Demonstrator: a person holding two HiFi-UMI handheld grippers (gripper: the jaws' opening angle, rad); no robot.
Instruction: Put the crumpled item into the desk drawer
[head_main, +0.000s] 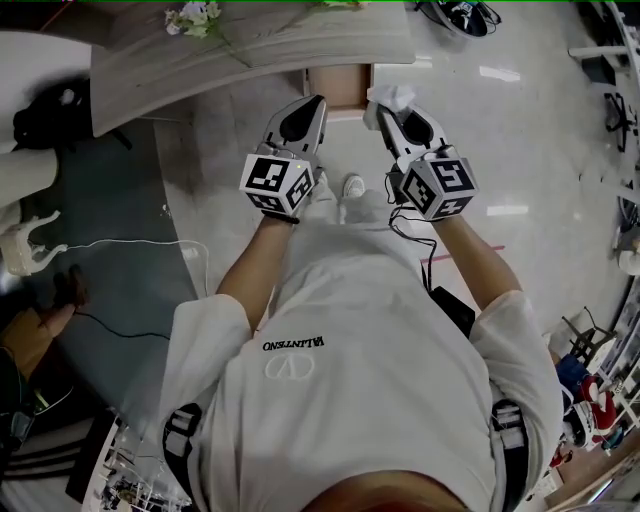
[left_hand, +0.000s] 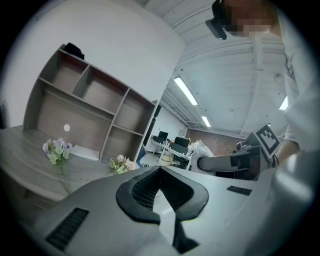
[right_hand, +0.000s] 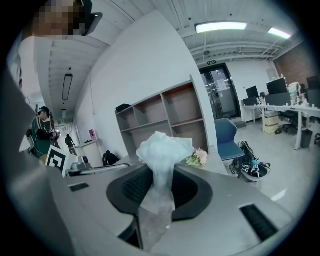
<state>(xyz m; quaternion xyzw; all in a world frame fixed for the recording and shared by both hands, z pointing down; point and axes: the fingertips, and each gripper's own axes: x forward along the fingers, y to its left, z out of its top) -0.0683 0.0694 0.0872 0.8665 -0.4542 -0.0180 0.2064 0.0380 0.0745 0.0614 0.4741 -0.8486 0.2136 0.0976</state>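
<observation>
While the right gripper (right_hand: 162, 172) clamps its jaws on the crumpled white tissue (head_main: 392, 96), the tissue hangs just beside the right edge of the open brown drawer (head_main: 340, 85) under the grey wood-grain surface (head_main: 250, 45). The left gripper (left_hand: 160, 169) is close to the drawer front, its jaws meeting at the tips with nothing between them.

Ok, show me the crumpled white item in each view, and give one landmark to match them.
Head view: the crumpled white item is upper centre, at the tip of the right gripper, beside the drawer.
Left gripper view: a small pale lump right of centre, at the right gripper's tip.
Right gripper view: dead centre, pinched between the jaws.
Shared landmark: the flowers on the desk.
</observation>
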